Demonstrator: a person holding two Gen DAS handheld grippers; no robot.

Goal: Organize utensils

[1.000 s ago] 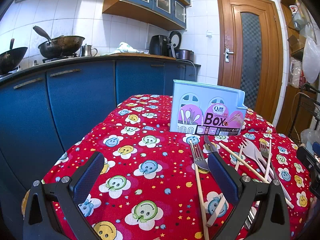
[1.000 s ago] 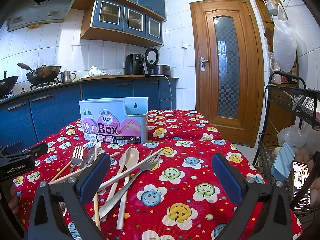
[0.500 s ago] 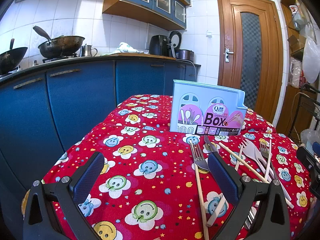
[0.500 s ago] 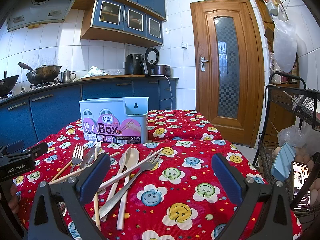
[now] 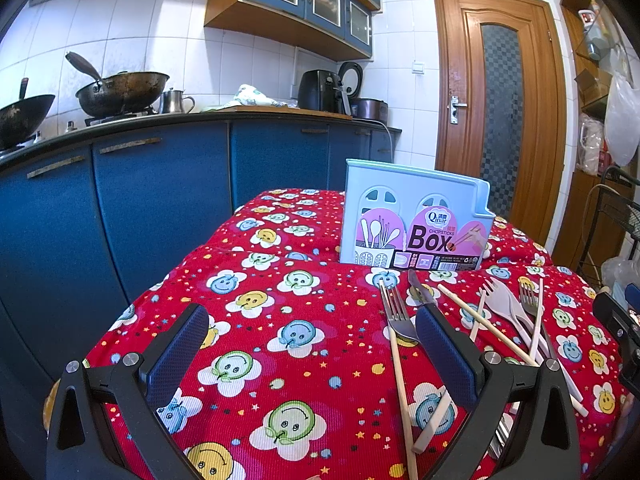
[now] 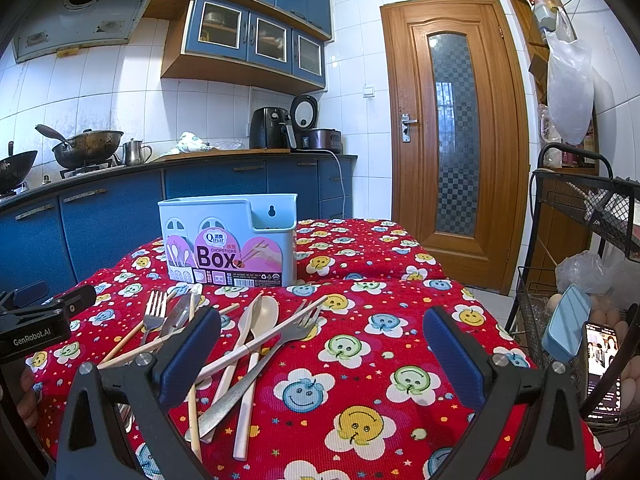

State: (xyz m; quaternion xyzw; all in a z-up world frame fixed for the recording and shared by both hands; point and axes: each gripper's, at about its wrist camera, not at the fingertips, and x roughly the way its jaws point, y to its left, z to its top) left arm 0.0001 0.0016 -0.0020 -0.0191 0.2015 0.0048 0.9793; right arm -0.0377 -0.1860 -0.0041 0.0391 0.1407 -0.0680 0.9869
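A light blue chopsticks box [image 5: 414, 220] with a pink label stands upright at the far middle of the red smiley tablecloth [image 5: 280, 320]; it also shows in the right wrist view [image 6: 232, 238]. In front of it lies a loose pile: metal forks [image 6: 154, 312], a knife [image 6: 176, 314], wooden chopsticks [image 6: 264, 338], a beige spoon [image 6: 262, 320] and a beige fork [image 5: 500, 304]. My left gripper [image 5: 312, 344] is open and empty, low over the cloth left of the pile. My right gripper [image 6: 322, 348] is open and empty, right of the pile.
Blue kitchen cabinets [image 5: 140, 200] with woks on the counter run behind and left of the table. A wooden door [image 6: 456, 140] stands at the back right. A black wire rack [image 6: 580, 280] with eggs, a phone and a blue container is close on the right.
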